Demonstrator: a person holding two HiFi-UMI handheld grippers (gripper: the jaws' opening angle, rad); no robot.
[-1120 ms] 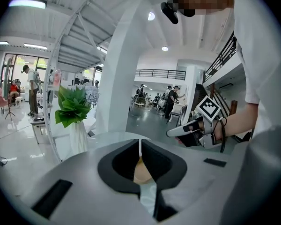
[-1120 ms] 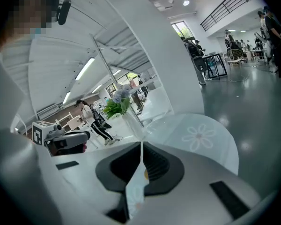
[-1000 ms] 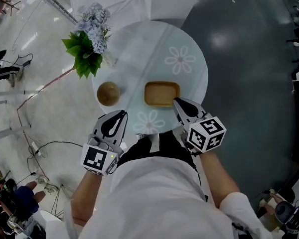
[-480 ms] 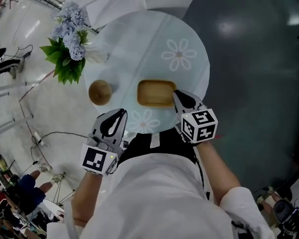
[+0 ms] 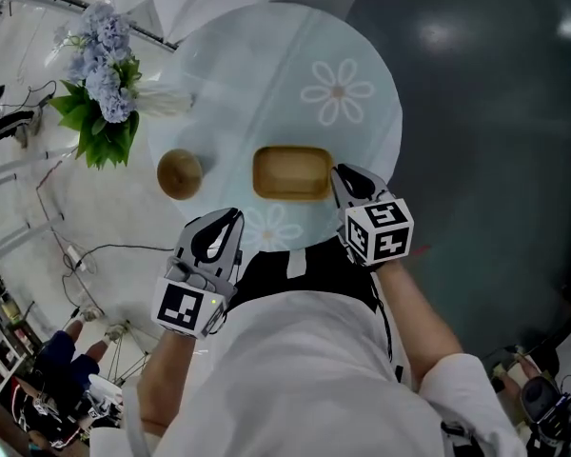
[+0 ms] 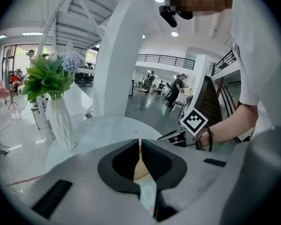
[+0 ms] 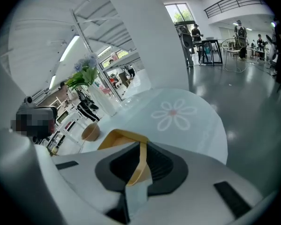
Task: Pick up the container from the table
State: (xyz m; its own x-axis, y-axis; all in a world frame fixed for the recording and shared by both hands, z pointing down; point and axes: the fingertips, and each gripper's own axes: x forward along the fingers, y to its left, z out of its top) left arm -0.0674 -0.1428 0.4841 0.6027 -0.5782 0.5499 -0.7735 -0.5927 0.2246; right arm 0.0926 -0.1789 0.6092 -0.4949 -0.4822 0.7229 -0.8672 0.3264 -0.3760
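Observation:
The container [image 5: 290, 173] is a shallow rectangular wooden tray on the round glass table [image 5: 266, 74], just right of the table's middle in the head view. My right gripper [image 5: 342, 176] is at its right end. In the right gripper view the container's thin rim [image 7: 113, 137] runs between the jaws of the right gripper [image 7: 141, 146], which are shut on it. I cannot tell whether it rests on the table. My left gripper [image 5: 228, 222] hovers by the near table edge, left of the container, apart from it. Seen from its own camera, the left gripper [image 6: 139, 146] is shut and holds nothing.
A small round wooden bowl [image 5: 179, 173] stands left of the container. A white vase of blue flowers and green leaves [image 5: 100, 65] stands at the table's far left edge. Grey floor lies to the right, with cables on the pale floor to the left. People stand in the far background.
The head view has swung, so table, bowl and vase have slid left in the frame. The right gripper stays at the container's right end. The left gripper has barely moved.

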